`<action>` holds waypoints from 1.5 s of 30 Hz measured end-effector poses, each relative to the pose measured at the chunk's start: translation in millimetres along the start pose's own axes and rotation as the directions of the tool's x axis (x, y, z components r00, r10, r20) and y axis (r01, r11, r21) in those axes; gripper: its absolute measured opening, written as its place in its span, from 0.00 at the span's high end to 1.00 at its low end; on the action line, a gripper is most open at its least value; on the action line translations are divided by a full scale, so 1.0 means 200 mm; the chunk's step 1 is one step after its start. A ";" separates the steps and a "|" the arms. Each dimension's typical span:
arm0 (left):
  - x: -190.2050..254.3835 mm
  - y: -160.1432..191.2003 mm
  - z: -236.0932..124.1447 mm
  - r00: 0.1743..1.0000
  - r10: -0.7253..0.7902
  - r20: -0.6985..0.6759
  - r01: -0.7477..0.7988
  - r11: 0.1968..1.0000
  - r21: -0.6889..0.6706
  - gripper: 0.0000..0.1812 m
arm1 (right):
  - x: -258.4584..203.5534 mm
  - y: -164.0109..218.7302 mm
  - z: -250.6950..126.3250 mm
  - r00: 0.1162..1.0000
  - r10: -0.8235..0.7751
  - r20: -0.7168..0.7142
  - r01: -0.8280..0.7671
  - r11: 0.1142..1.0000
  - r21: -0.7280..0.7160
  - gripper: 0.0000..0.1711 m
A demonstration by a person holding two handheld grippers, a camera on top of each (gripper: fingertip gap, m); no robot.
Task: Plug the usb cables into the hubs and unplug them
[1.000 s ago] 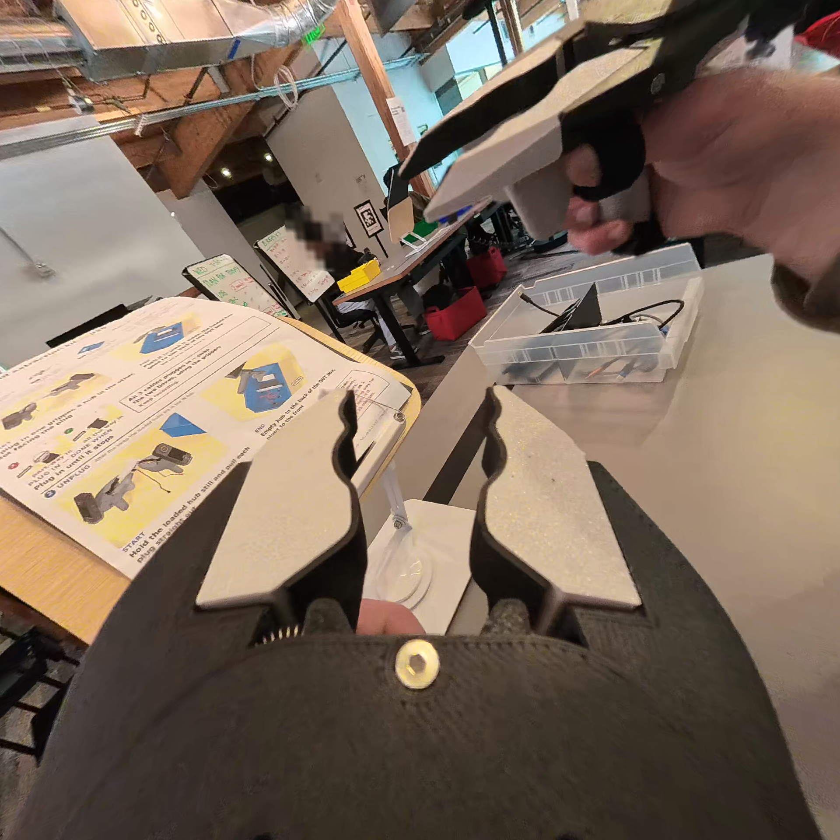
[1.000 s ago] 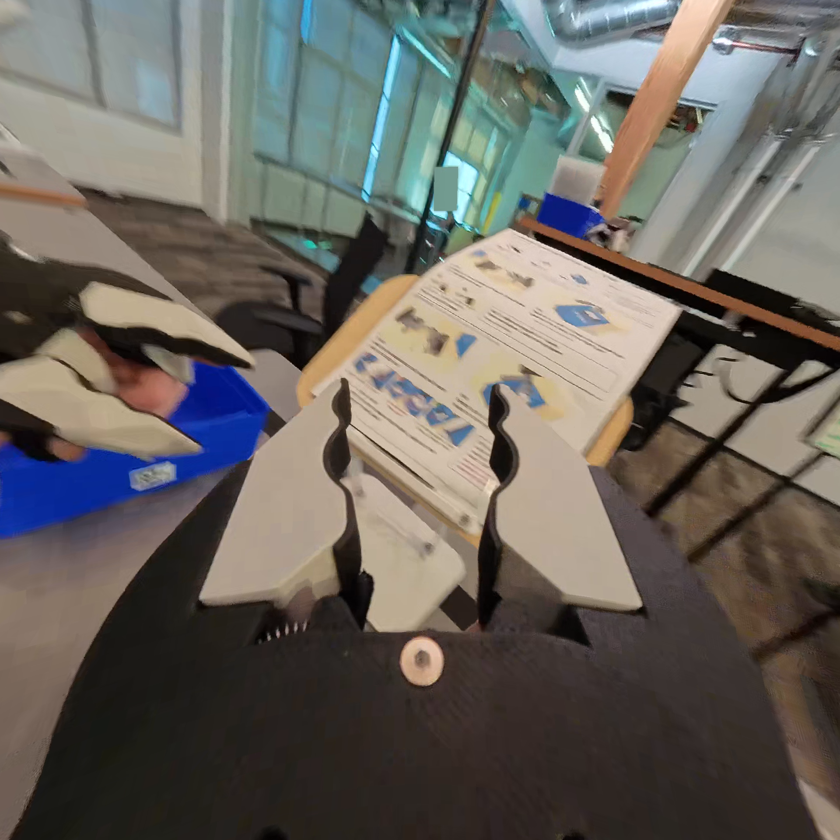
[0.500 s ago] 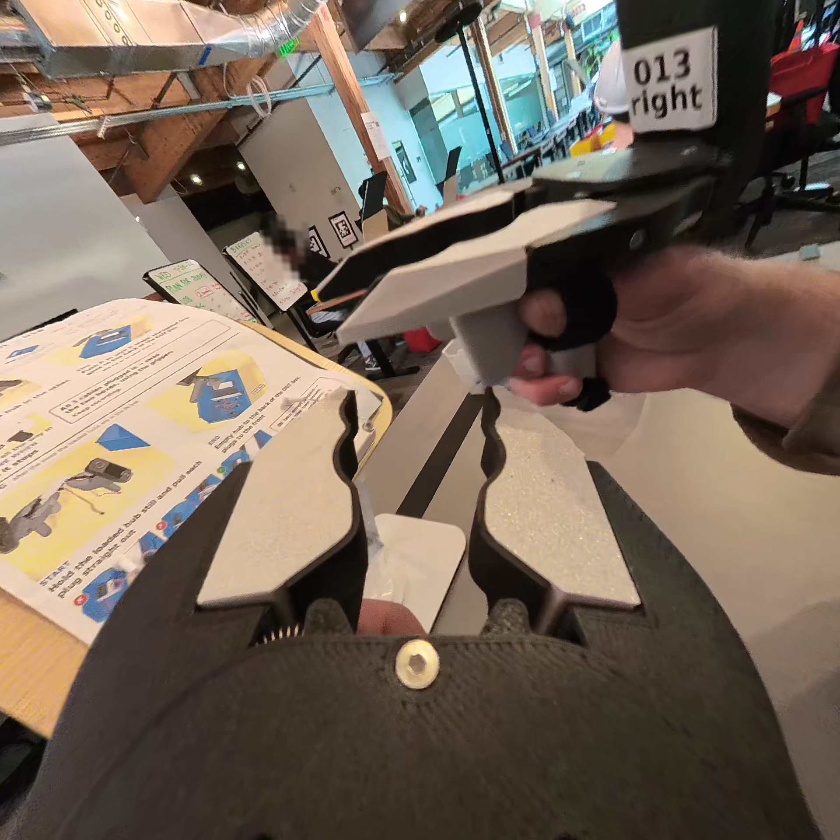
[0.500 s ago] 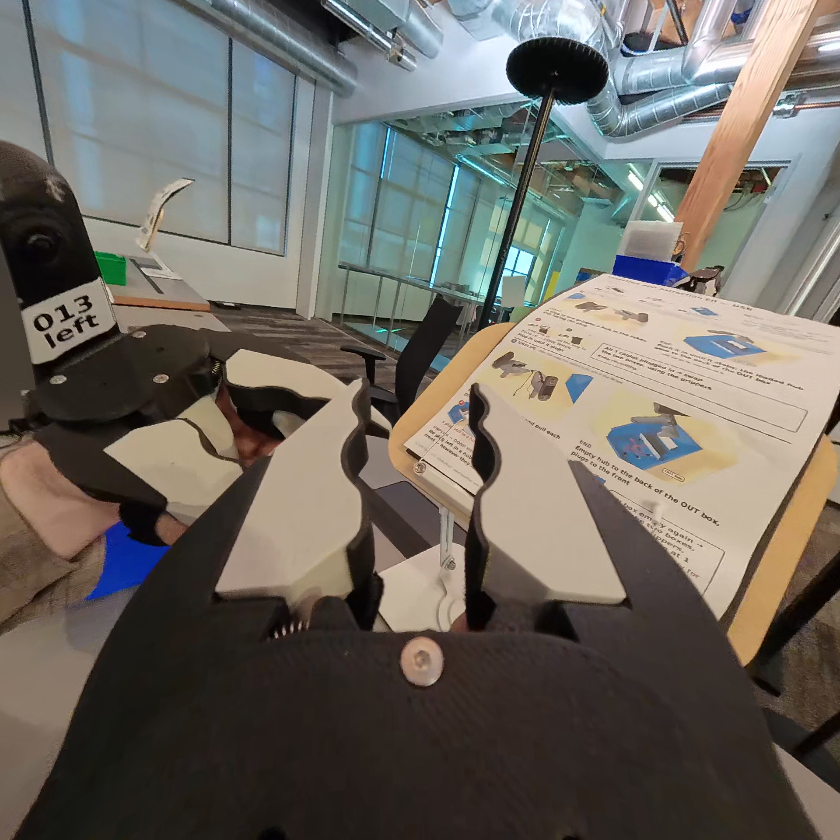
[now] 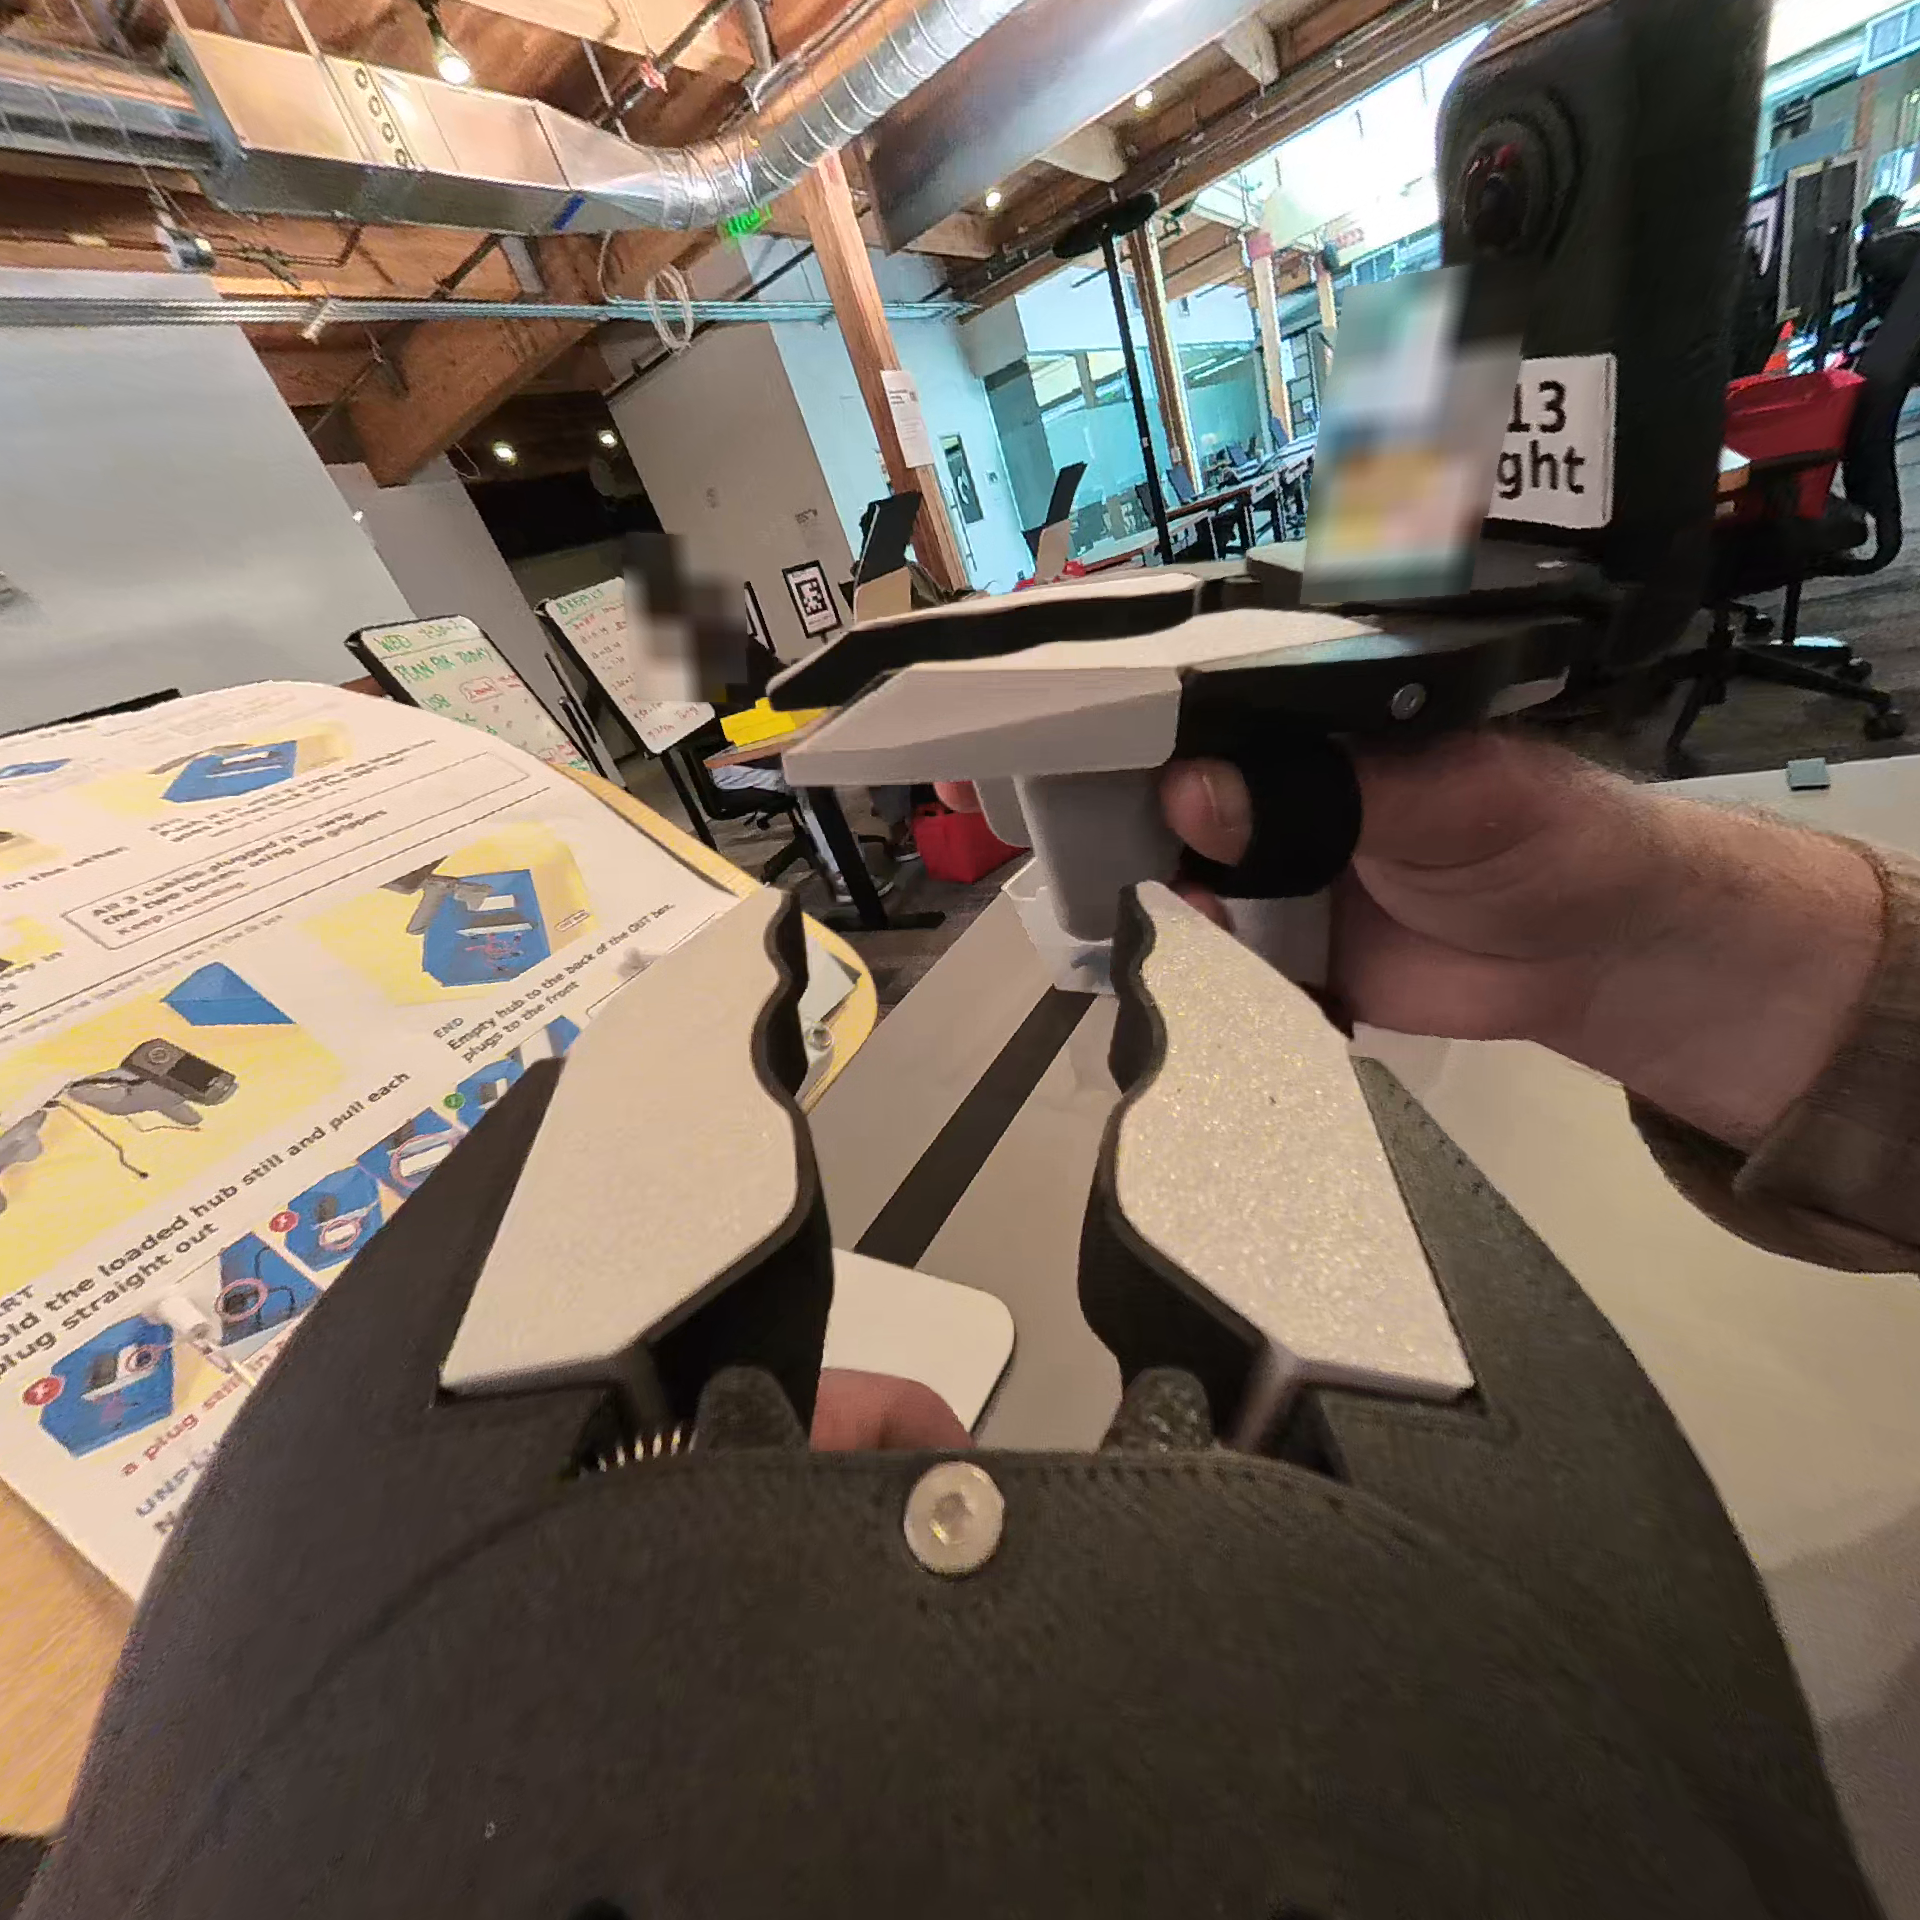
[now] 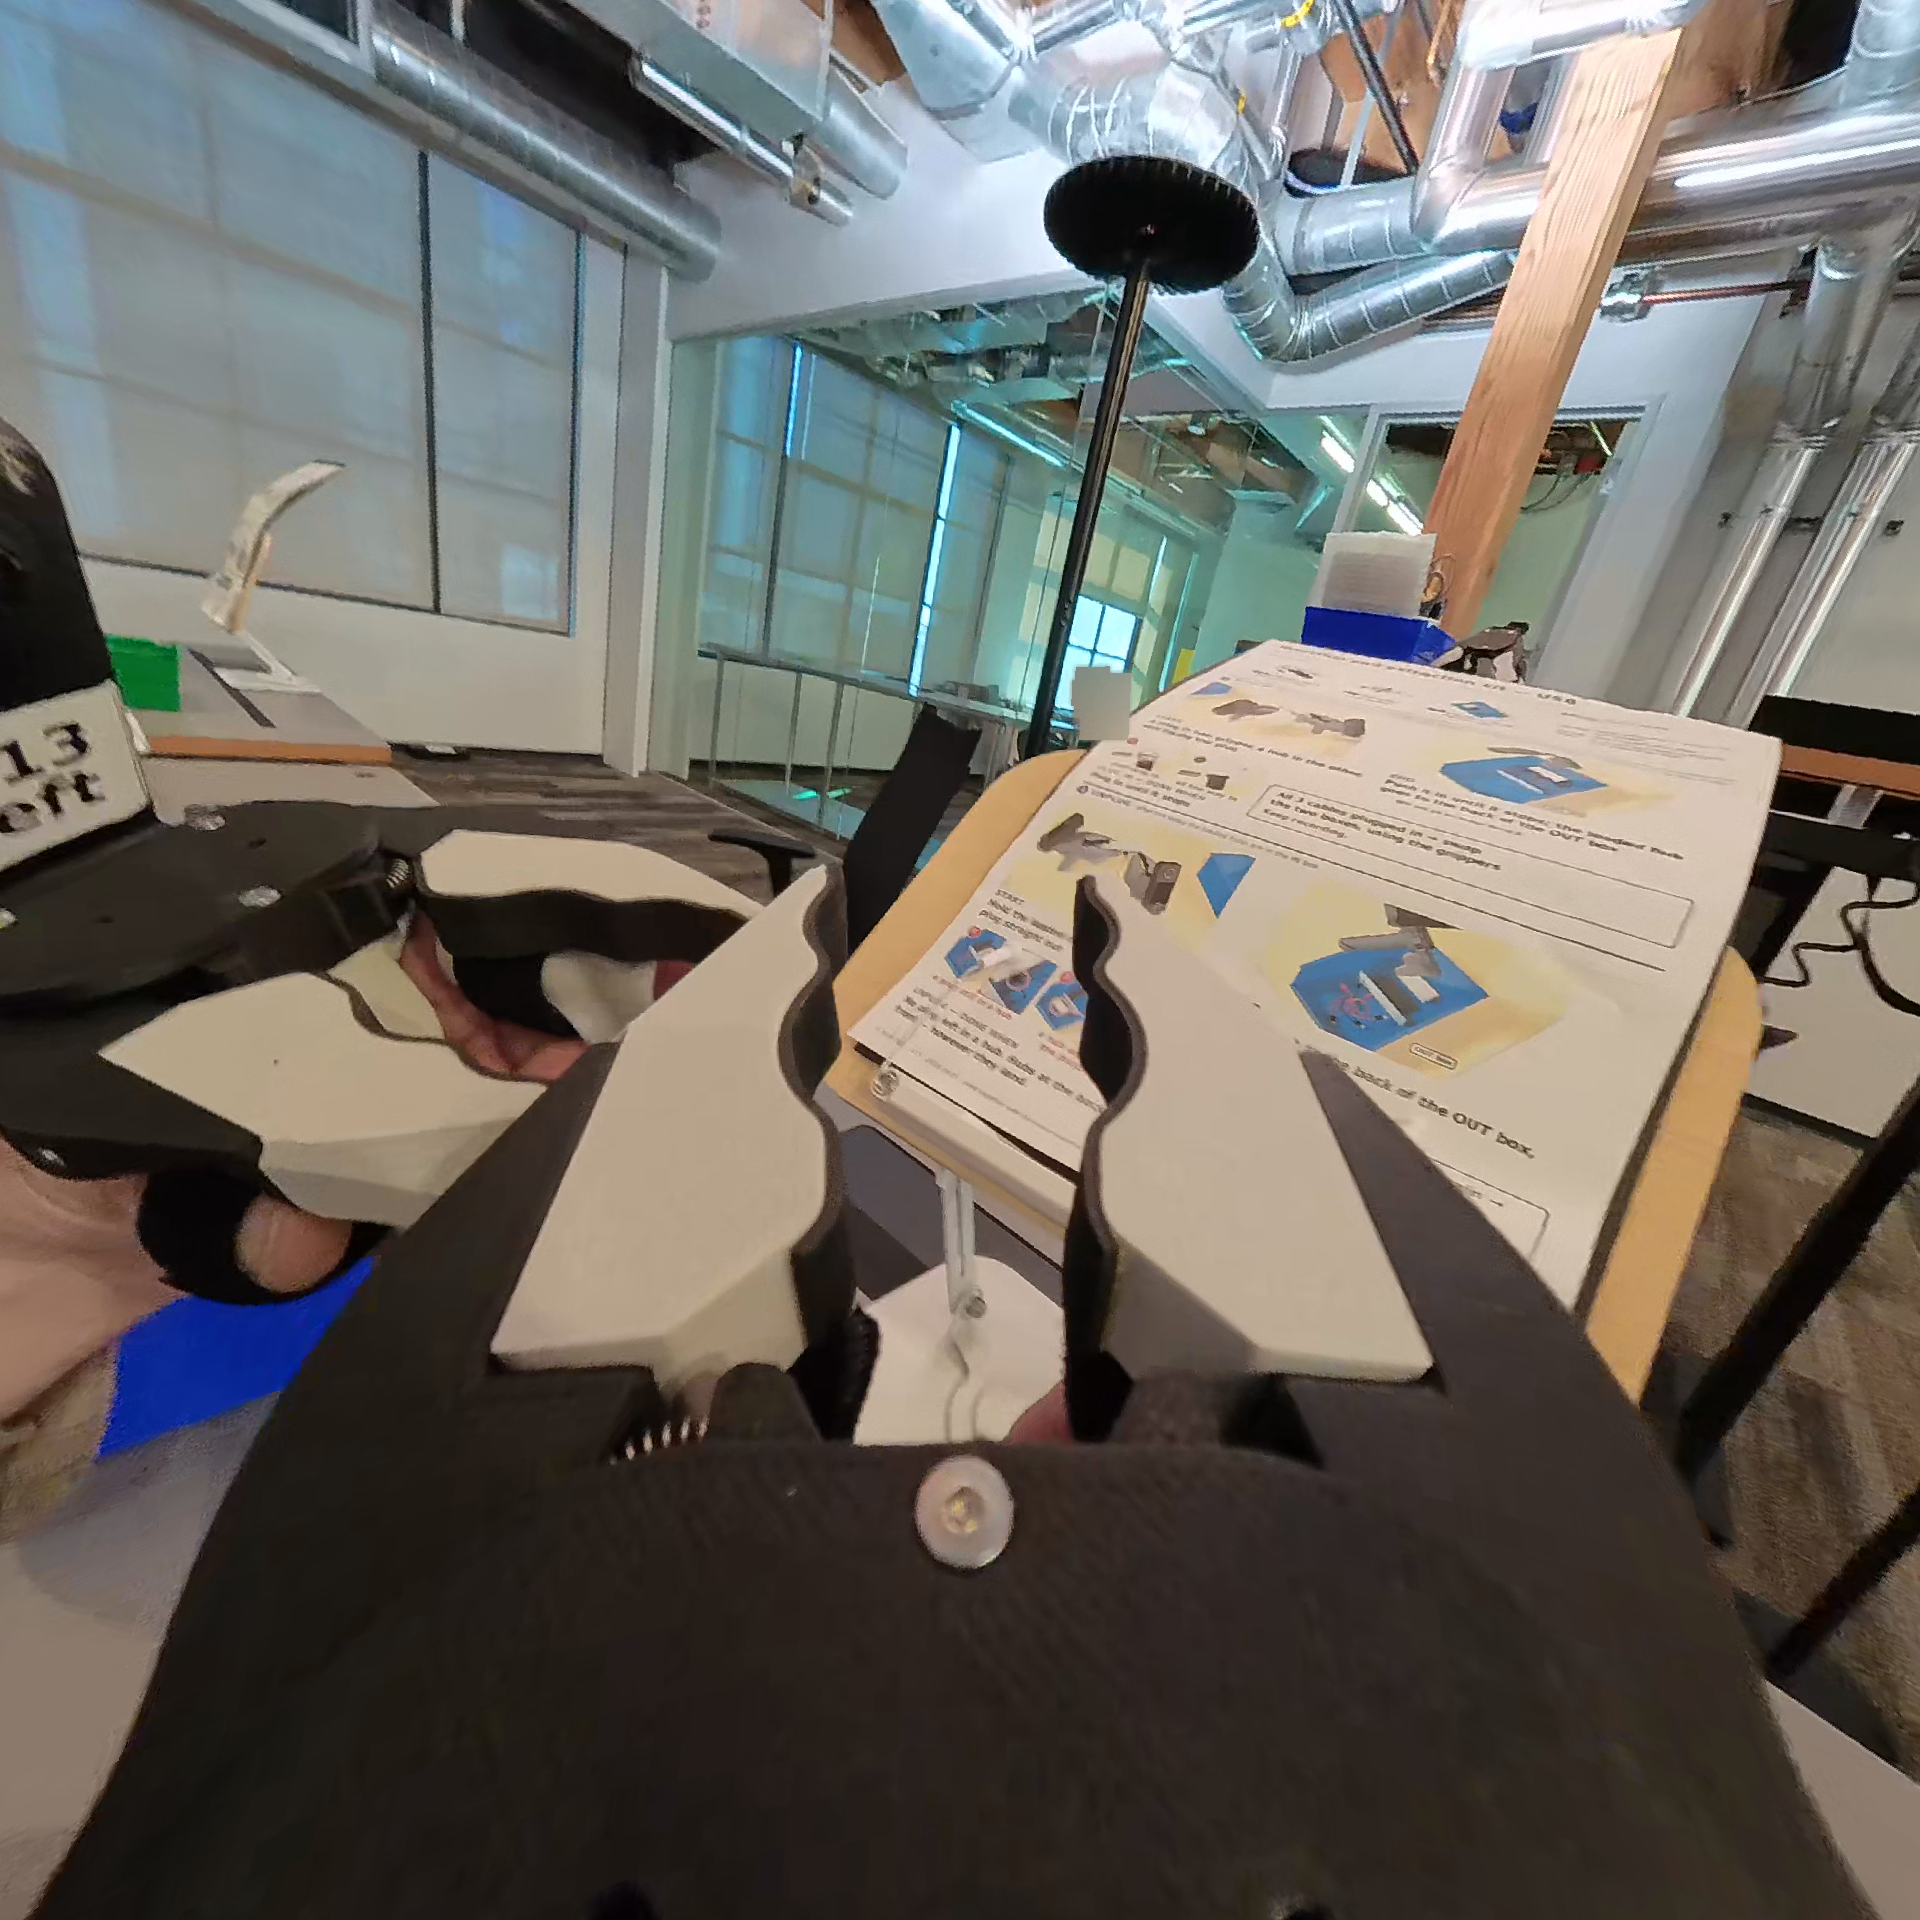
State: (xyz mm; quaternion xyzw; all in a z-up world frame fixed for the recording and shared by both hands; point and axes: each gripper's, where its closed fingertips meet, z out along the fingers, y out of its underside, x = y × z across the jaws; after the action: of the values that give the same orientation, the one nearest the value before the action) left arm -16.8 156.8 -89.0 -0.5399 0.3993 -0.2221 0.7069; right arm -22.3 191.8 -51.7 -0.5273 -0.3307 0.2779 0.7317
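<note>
No usb cable or hub shows in either view. My left gripper [image 5: 956, 914] is open and empty, held above the grey table [image 5: 1558, 1455]. My right gripper [image 6: 956, 894] is open with a narrower gap and is also empty. Both point at the instruction sheet [image 5: 312, 987], which also shows in the right wrist view [image 6: 1403, 883]. The right gripper also shows in the left wrist view [image 5: 784, 727], held by a hand just ahead and to the right. The left gripper's fingers [image 6: 312, 1070] show at the left of the right wrist view, close beside my right gripper.
The sheet lies on a tilted wooden board [image 6: 1662, 1195] on a stand with a white base [image 5: 914, 1340]. A blue bin [image 6: 208, 1351] sits on the table behind the left hand. A corner of a clear bin [image 5: 1039, 914] peeks out under the right gripper. Desks and chairs stand beyond.
Both grippers have swung together and now sit side by side facing the sheet. The right gripper has come down in front of the clear bin and hides it. Its jaws have narrowed slightly.
</note>
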 end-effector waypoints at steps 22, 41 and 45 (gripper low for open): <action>-0.39 0.49 -0.02 0.895 0.002 0.445 0.174 0.919 -0.354 0.75 | 0.11 0.54 0.10 0.962 -0.270 -0.047 0.235 0.901 -0.365 0.79; -0.88 0.13 -0.90 0.765 0.270 0.585 0.095 0.851 -0.516 0.53 | 1.06 0.28 -1.21 0.824 -0.457 -0.335 0.080 0.679 -0.730 0.52; -0.92 0.40 -1.39 0.718 0.165 0.676 0.306 0.798 -0.519 0.50 | 1.38 0.54 -1.80 0.743 -0.436 -0.508 -0.154 0.627 -0.764 0.44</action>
State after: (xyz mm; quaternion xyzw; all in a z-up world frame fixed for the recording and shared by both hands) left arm -356.5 156.1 -132.3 -0.7923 0.1323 0.1053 0.5862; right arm 424.0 220.4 -182.5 -0.8172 -0.1826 -0.1546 0.5244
